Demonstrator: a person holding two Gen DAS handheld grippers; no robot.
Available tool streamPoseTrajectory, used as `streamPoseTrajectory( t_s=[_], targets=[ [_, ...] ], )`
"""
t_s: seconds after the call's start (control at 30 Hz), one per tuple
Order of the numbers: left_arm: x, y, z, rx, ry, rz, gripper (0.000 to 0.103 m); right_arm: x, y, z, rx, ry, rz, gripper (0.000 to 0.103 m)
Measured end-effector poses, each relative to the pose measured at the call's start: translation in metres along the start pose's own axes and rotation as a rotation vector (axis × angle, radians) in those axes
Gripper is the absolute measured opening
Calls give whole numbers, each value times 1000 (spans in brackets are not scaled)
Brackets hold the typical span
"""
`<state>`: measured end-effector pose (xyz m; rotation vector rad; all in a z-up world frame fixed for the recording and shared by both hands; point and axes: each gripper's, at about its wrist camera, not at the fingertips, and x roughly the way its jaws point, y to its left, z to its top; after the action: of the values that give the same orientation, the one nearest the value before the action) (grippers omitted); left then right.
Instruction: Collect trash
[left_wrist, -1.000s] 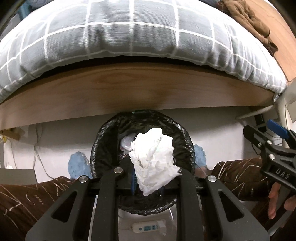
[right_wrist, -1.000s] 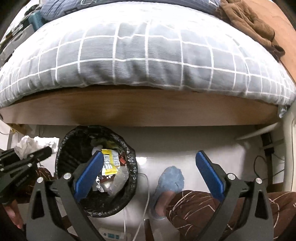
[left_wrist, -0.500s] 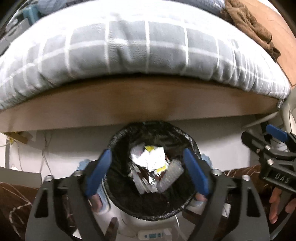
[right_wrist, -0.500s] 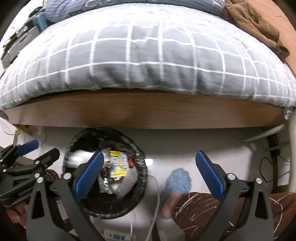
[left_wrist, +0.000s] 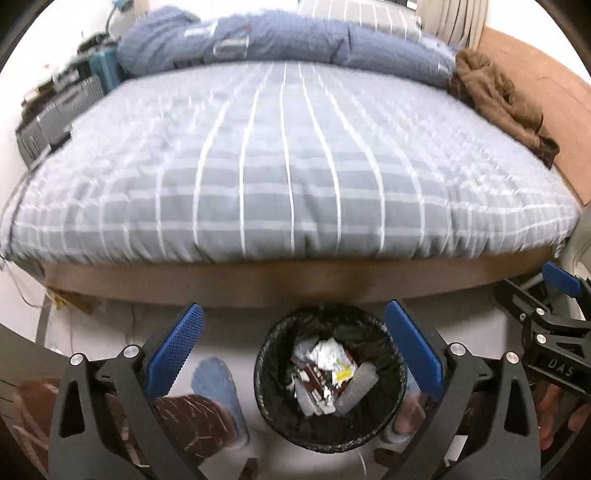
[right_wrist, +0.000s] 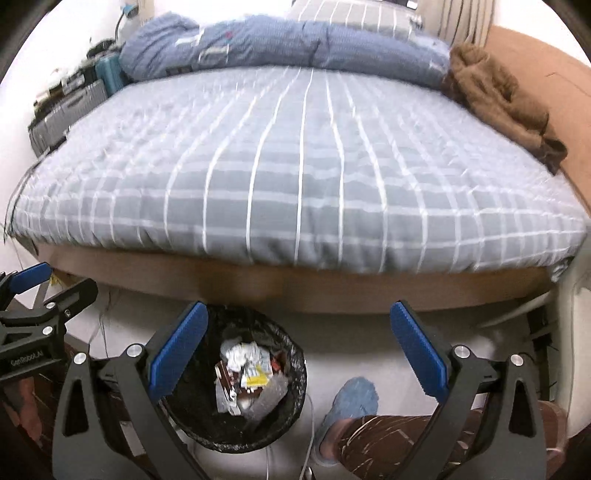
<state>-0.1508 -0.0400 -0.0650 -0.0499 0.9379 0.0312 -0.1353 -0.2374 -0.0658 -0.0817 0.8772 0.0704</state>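
Observation:
A black-lined trash bin (left_wrist: 395, 406) stands on the floor in front of the bed, and it also shows in the right wrist view (right_wrist: 295, 398). Crumpled white tissue (left_wrist: 325, 353) lies on top of wrappers inside it, seen too in the right wrist view (right_wrist: 242, 354). My left gripper (left_wrist: 293, 350) is open and empty, high above the bin. My right gripper (right_wrist: 295, 350) is open and empty, above the floor to the right of the bin. Each gripper shows at the edge of the other's view.
A bed with a grey checked duvet (left_wrist: 288, 166) and wooden frame (right_wrist: 332, 288) fills the view ahead. A blue quilt (right_wrist: 280, 40) and brown garment (right_wrist: 502, 96) lie at its far end. Legs in brown trousers and blue slippers (right_wrist: 351, 402) stand beside the bin. Cases (left_wrist: 55, 110) sit at the left.
My left gripper opened and dropped the white tissue into the bin. Both grippers then rose and tilted up, so the bed top came into view.

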Motion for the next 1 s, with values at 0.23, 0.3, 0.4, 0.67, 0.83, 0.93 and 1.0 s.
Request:
streamPoseTrajectory(
  t_s=[0.23, 0.3, 0.4, 0.67, 0.83, 0.93, 1.0],
  targets=[
    [-59, 0, 8, -17, -75, -25, 97, -63, 1, 17, -3, -101, -8, 95],
    [-72, 1, 6, -23, -86, -33, 97, -75, 2, 16, -12, -112, -20, 95],
    [-88, 2, 1, -23, -102, -31, 97, -90, 4, 11, -6, -123, -19, 95],
    [-97, 5, -8, -23, -99, -18, 97, -101, 6, 4, 3, -127, -3, 95],
    [-97, 5, -6, -20, -104, -16, 97, -99, 7, 3, 3, -122, -1, 95],
    [-96, 6, -6, -17, -103, -15, 97, -95, 7, 3, 7, -115, -1, 95],
    [-96, 7, -6, -17, -103, -14, 97, -94, 7, 2, 7, -114, -2, 95]
  ],
)
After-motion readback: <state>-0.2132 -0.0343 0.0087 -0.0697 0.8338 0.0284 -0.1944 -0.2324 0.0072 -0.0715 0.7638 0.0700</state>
